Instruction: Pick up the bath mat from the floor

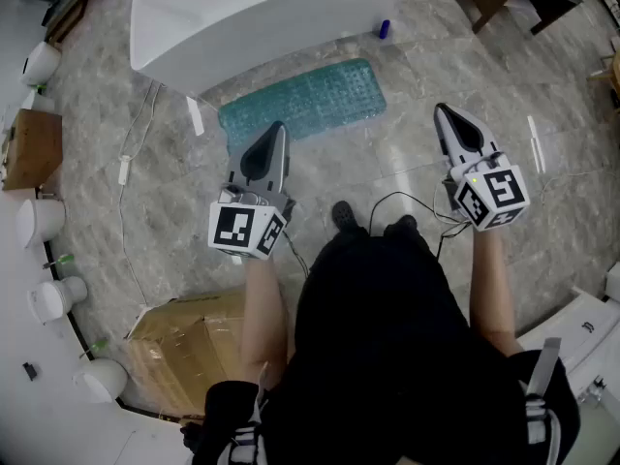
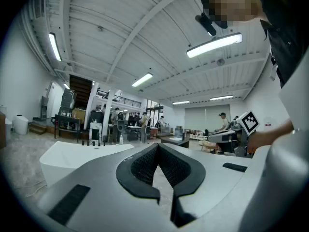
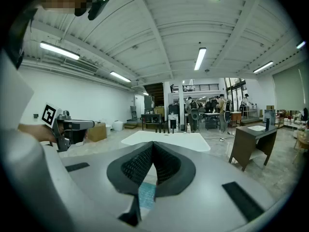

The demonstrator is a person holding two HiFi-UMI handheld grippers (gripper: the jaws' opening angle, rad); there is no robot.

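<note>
Bath mat is the teal bumpy one, lying flat on the grey marble-look floor right in front of the white bathtub, with its long side running along the tub. Nothing is gripping it, it's just sitting there. Left hand-held gripper is held up on the side of the mat away from the tub. In the head view its tip lines up with the mat's near edge, and its jaws are pressed together with nothing between them. Right hand-held gripper is off past the mat's right end, a bit further from the tub, also closed tight and empty. The right gripper view shows a sliver of teal mat through the gap under its jaws. A small blue bottle stands on the floor by the tub's right corner. A cardboard box wrapped in film sits well away from the tub, by the person's left arm, and a thin white cable trails across the floor off the tub's left end.
</note>
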